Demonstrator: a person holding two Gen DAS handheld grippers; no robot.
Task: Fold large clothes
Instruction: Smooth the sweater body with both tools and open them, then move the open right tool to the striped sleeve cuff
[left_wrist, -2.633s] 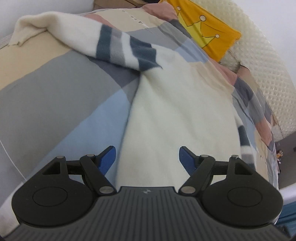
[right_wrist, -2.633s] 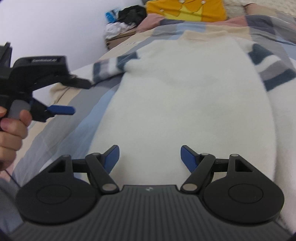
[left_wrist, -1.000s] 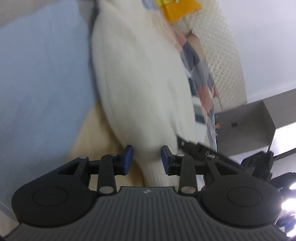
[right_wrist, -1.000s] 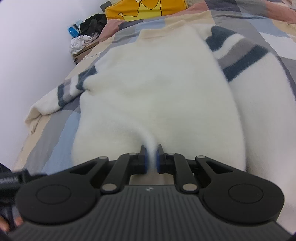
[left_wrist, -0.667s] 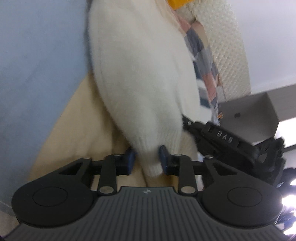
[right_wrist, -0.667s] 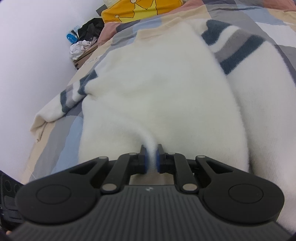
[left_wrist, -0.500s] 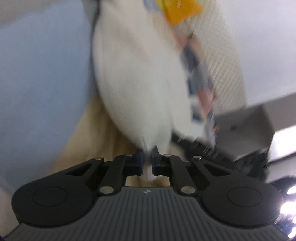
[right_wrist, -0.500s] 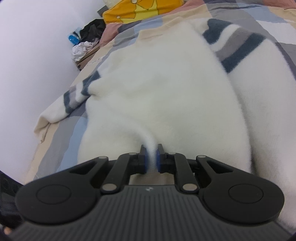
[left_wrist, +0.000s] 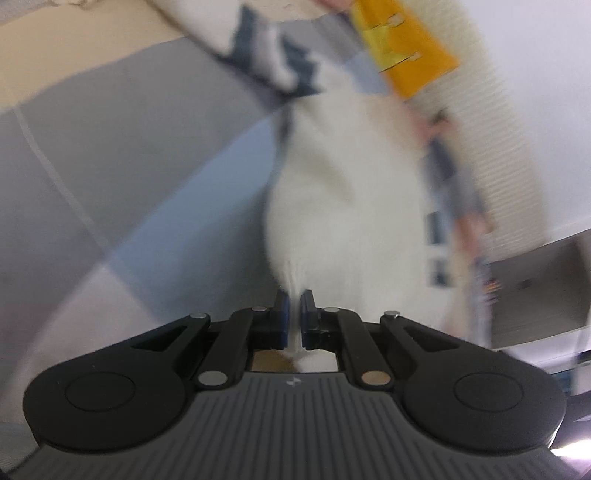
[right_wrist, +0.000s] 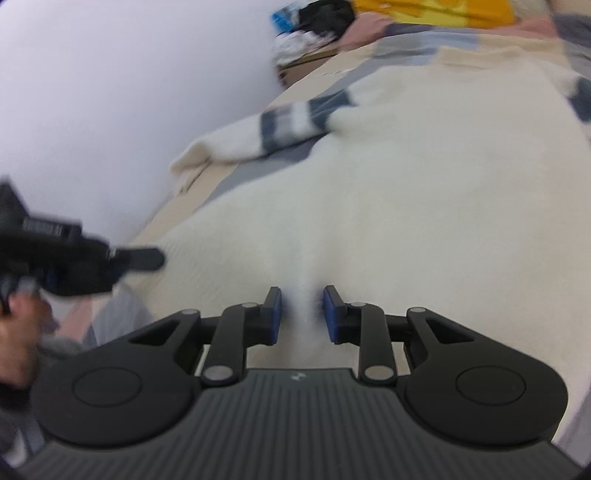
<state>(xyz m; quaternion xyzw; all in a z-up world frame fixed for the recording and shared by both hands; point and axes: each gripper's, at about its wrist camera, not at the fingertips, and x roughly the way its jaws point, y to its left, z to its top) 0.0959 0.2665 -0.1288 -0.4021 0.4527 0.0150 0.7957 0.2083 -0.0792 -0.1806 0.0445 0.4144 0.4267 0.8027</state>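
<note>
On my left-wrist feed I see the left handheld two-finger gripper (left_wrist: 294, 314): a dark grey ribbed plastic body with a small pale logo at its far edge, flanked by two black rounded lobes, each with a shallow circular recess. Black linkage bars run from silver pivot pins to short fingers faced with blue pads (left_wrist: 281, 314).

My right-wrist feed shows the right handheld two-finger gripper (right_wrist: 302, 314) built the same way: grey ribbed housing, black lobes, silver screws, blue-padded fingers (right_wrist: 274, 314).

At the left edge of that feed the left unit's black casing appears again, blurred, with white lettering I cannot read, and the person's hand (right_wrist: 16, 325) on its grip.
</note>
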